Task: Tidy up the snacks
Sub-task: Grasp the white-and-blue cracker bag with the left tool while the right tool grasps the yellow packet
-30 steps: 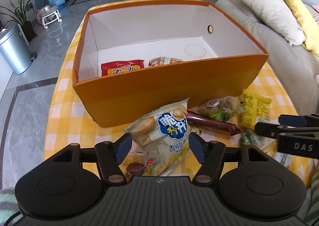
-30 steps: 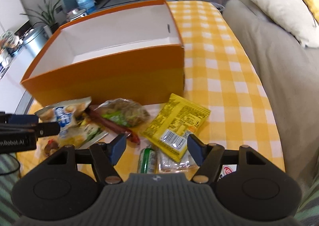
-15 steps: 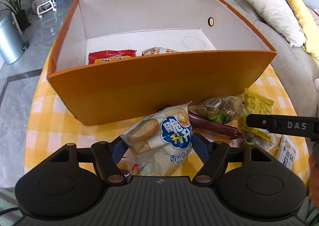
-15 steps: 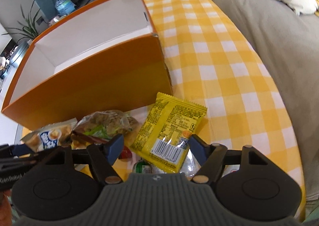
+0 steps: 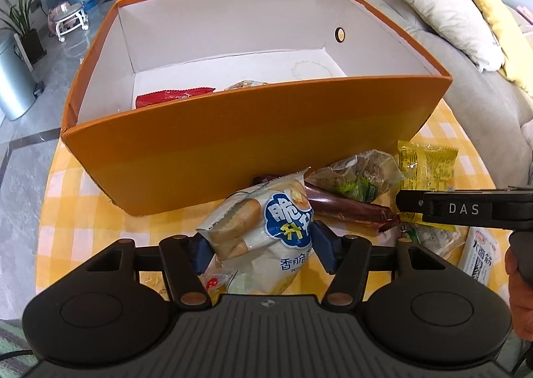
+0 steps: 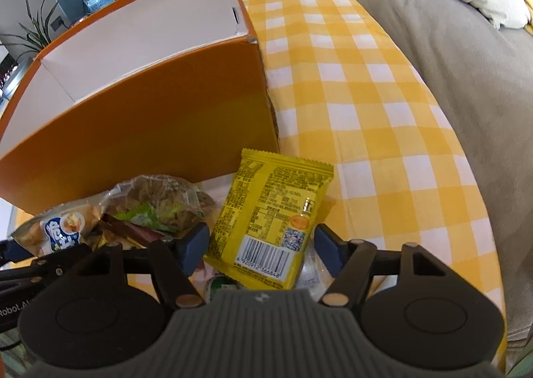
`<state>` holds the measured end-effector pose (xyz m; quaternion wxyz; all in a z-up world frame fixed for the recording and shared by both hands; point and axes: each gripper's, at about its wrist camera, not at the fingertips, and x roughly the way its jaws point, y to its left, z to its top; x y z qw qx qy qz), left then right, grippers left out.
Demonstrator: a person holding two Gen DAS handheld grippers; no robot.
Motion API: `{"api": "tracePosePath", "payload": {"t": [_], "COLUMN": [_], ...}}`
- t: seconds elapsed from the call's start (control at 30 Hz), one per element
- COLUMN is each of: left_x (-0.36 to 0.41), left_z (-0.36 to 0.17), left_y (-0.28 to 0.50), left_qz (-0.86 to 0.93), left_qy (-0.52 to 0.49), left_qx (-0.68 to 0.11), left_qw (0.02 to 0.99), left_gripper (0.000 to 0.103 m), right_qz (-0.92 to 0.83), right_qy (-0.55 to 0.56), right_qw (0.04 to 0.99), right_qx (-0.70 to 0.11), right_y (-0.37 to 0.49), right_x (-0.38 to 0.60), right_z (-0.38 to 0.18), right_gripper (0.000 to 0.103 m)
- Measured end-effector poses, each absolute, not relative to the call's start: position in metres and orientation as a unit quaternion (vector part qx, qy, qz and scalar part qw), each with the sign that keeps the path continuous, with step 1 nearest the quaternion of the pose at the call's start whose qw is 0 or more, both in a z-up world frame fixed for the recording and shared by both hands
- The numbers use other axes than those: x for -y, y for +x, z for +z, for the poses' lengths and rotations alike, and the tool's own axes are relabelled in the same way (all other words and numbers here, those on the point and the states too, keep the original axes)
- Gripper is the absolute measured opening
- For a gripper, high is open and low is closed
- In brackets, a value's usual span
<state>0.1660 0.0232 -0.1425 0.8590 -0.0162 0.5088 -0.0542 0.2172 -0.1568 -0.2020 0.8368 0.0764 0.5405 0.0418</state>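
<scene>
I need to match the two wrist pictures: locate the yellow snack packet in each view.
Left wrist: yellow snack packet at right, past the right gripper's arm.
Right wrist: yellow snack packet at bottom centre, between the fingers.
Shared landmark: the orange box behind it.

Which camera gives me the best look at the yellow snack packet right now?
Right wrist: the yellow packet lies whole between the right gripper's fingers, barcode readable. The left wrist view shows only its upper part beside the orange box, the rest hidden behind the other gripper.
</scene>
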Motion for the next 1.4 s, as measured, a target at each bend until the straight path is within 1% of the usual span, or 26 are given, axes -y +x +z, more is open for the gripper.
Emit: {"api": "tracePosePath", "payload": {"t": [0.07, 0.2, 0.3, 0.47, 0.73, 1.4], "left_x": [-0.021, -0.019, -0.020, -0.018, -0.020, -0.014], "left_z": [-0.142, -0.139, -0.135, -0.124, -0.105, -0.048], "left_y": [0.166, 0.164, 0.161, 0.154, 0.141, 0.129], "left_qz": [-0.054, -0.053, -0.049, -0.047, -0.045, -0.069], "left_qy": [-0.009, -0.003, -0.007, -0.003, -0.014, -0.020], "left_qx": [-0.510, -0.509, -0.507, -0.498, -0.486, -0.425], "left_qw": [0.859, 0.859, 0.860, 0.866, 0.873, 0.902], "left_gripper": [0.066, 0.058, 0.055, 0.053, 0.053, 0.053], "right_qz": [0.043, 0.047, 0.049, 0.056, 0.075, 0.108], "right_qy": [0.067, 0.062, 0.064, 0.064, 0.036, 0.032], "right_qw": [0.838, 0.842, 0.847, 0.850, 0.864, 0.886], "right_qx": [-0.540, -0.534, -0.526, -0.521, -0.496, -0.451], "right_y": [0.215, 0.211, 0.209, 0.206, 0.193, 0.167], "right_x": [0.156, 0.156, 0.161, 0.165, 0.159, 0.160], "right_z": [-0.201, -0.198, -0.194, -0.192, -0.173, -0.132], "right_gripper": [0.062, 0.056, 0.049, 0.046, 0.045, 0.044]}}
